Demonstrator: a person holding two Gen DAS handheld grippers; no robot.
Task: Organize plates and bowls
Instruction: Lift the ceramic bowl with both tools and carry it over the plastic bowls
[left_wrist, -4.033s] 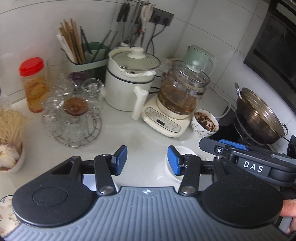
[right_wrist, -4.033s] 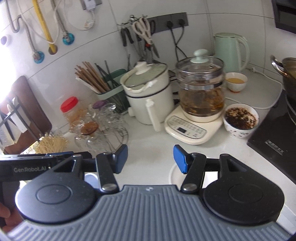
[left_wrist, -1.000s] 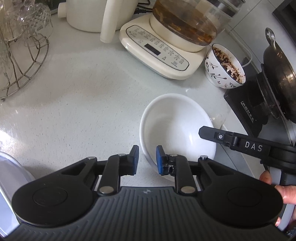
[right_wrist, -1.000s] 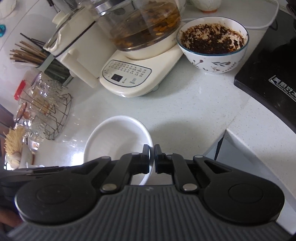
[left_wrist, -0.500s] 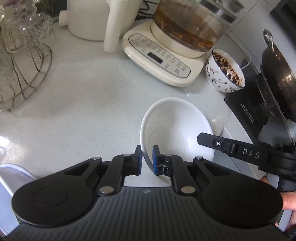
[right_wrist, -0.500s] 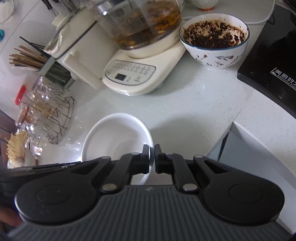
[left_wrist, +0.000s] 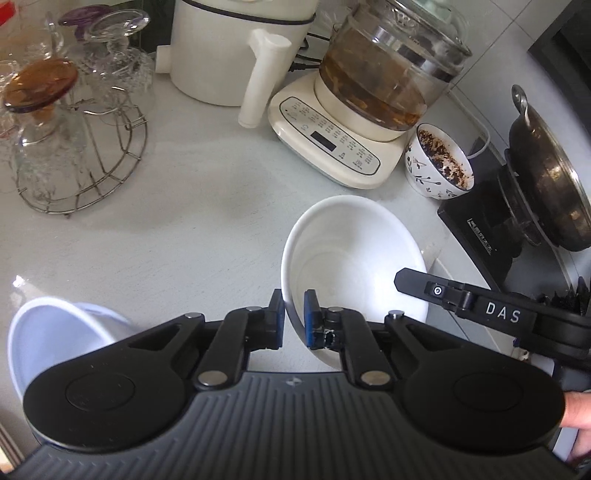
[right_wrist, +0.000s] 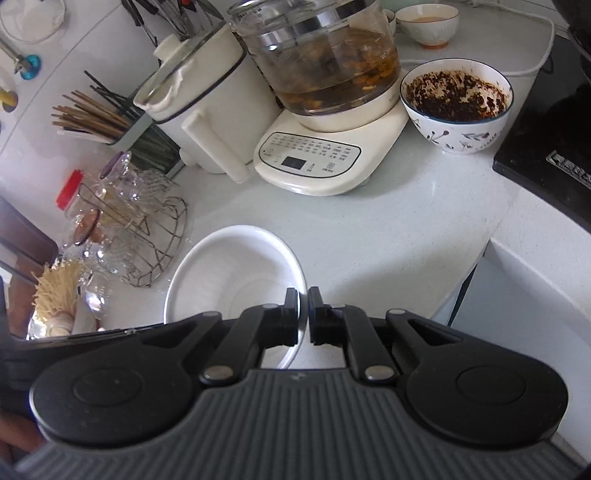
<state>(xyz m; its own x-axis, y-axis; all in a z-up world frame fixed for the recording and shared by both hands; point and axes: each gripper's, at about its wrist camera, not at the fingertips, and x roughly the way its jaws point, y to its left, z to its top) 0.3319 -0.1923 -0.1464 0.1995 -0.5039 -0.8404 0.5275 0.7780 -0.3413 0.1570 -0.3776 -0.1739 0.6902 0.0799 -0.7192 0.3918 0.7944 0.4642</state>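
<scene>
A white bowl (left_wrist: 354, 251) hangs tilted just above the pale counter, held at two sides of its rim. In the left wrist view my left gripper (left_wrist: 293, 314) is shut on the bowl's near-left rim, blue pads pressing on either side of the wall. In the right wrist view the same white bowl (right_wrist: 229, 273) sits left of centre and my right gripper (right_wrist: 303, 306) is shut on its right rim. The right gripper's black body (left_wrist: 480, 310) reaches over the bowl's right side. A second white bowl (left_wrist: 55, 332) stands on the counter at lower left.
Behind the bowl are a cream glass kettle on its base (left_wrist: 332, 140), a patterned bowl of dark food (left_wrist: 439, 166) and a white pot (left_wrist: 236, 48). A wire rack of glasses (left_wrist: 74, 147) is at left, a wok on a black hob (left_wrist: 546, 192) at right. The counter edge (right_wrist: 480, 251) drops off at right.
The left jaws went from slightly apart around the rim to shut on it. Both grippers then rose with the white bowl, so the counter and appliances look farther off.
</scene>
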